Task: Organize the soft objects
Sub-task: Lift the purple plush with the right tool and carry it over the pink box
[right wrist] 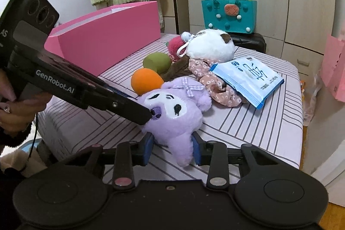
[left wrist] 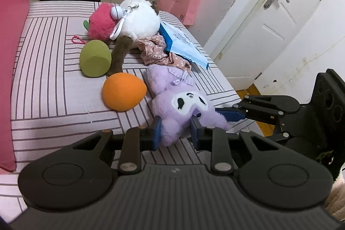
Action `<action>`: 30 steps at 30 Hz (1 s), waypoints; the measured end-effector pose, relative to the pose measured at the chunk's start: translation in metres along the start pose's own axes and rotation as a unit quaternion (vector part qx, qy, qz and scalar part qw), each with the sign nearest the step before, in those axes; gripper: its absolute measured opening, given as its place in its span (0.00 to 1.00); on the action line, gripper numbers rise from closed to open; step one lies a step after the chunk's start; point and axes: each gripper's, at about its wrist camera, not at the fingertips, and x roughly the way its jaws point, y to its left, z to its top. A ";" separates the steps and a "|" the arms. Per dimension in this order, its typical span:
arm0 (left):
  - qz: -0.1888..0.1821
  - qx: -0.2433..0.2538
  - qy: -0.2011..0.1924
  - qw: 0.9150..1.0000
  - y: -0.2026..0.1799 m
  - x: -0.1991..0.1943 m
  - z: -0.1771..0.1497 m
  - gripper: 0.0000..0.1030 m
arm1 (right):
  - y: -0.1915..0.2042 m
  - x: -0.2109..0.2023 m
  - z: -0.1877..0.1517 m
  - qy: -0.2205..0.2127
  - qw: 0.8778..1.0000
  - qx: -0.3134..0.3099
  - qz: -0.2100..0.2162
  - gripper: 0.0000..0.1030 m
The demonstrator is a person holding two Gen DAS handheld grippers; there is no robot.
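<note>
Purple plush toy [left wrist: 183,107] lies low centre of both views, at the near edge of the striped bed [left wrist: 54,83]. Left gripper [left wrist: 175,133] is clamped on one lower end of it — blue pads pressed into the fur. Right gripper [right wrist: 172,149] likewise pinches another end. Orange ball [left wrist: 124,92] sits just beside.

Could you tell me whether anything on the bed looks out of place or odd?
Yes: among the plush toys and foam eggs lies a blue-and-white packet, not a soft toy, resting askew on the floral cloth. The purple plush lies tipped on its side at the bed's edge, pinched by both the left hand-held gripper and the right hand-held gripper.
</note>
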 end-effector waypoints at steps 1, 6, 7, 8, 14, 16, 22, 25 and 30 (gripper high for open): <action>0.001 0.003 0.001 1.000 -0.001 -0.002 0.000 0.26 | 0.001 -0.001 0.001 0.002 1.000 0.003 0.000 0.40; 0.004 0.018 0.001 1.000 -0.006 -0.015 -0.002 0.26 | 0.016 -0.009 0.006 0.011 1.000 -0.011 -0.009 0.40; 0.004 0.021 0.002 1.000 -0.007 -0.018 -0.003 0.26 | 0.020 -0.010 0.008 0.014 1.000 -0.015 -0.012 0.41; 0.005 0.025 0.003 1.000 -0.008 -0.021 -0.003 0.26 | 0.023 -0.011 0.009 0.016 1.000 -0.018 -0.013 0.41; 0.012 0.050 0.008 0.999 -0.013 -0.044 -0.003 0.26 | 0.042 -0.021 0.022 0.025 0.999 -0.035 -0.015 0.41; 0.014 0.055 0.009 0.998 -0.013 -0.054 -0.001 0.26 | 0.047 -0.023 0.028 0.026 0.999 -0.039 -0.012 0.41; 0.016 0.062 0.010 0.998 -0.012 -0.085 0.006 0.26 | 0.065 -0.032 0.049 0.025 0.998 -0.055 0.001 0.41; 0.019 0.064 0.010 0.998 -0.011 -0.100 0.009 0.26 | 0.070 -0.035 0.059 0.027 0.998 -0.051 0.017 0.41; 0.027 0.066 0.006 0.997 -0.007 -0.123 0.010 0.26 | 0.085 -0.036 0.072 0.028 0.997 -0.063 0.033 0.40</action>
